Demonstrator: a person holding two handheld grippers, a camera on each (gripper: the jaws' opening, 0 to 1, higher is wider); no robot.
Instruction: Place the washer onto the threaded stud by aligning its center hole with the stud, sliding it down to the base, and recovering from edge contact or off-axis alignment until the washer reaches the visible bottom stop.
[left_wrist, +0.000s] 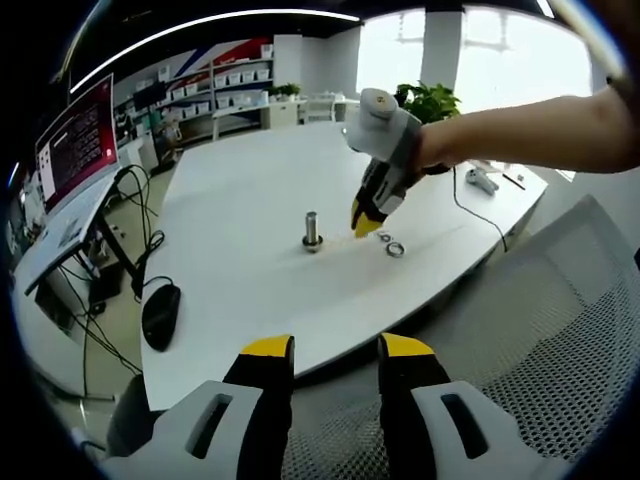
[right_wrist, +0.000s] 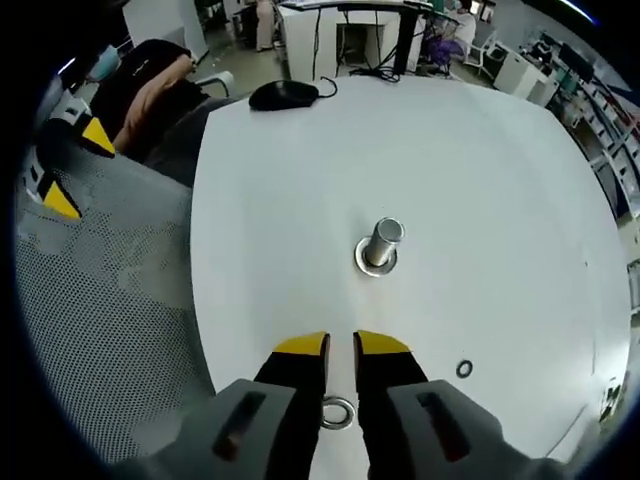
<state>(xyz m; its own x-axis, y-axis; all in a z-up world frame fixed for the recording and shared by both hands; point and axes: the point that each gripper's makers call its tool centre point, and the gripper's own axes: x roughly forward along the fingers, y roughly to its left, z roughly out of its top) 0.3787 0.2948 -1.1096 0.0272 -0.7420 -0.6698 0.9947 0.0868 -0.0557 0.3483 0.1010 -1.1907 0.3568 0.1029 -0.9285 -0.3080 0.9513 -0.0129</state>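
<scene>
The threaded stud (left_wrist: 312, 230) (right_wrist: 382, 240) stands upright on the white table (left_wrist: 250, 200) (right_wrist: 480, 170), with a metal ring around its base. A washer (right_wrist: 338, 411) lies flat on the table, seen through the narrow gap between my right gripper's (right_wrist: 341, 345) jaws, which hold nothing. A smaller washer (right_wrist: 464, 368) lies to the right. In the left gripper view my right gripper (left_wrist: 365, 224) points down just right of the stud, beside two washers (left_wrist: 394, 247). My left gripper (left_wrist: 337, 348) hovers open off the table edge, above a chair.
A black mouse (left_wrist: 161, 313) (right_wrist: 283, 94) lies near the table's edge. A grey mesh chair (left_wrist: 560, 330) (right_wrist: 100, 330) sits against the table. A monitor (left_wrist: 75, 140) and desk cables stand beyond. A small tool (left_wrist: 482, 181) and cable lie far right.
</scene>
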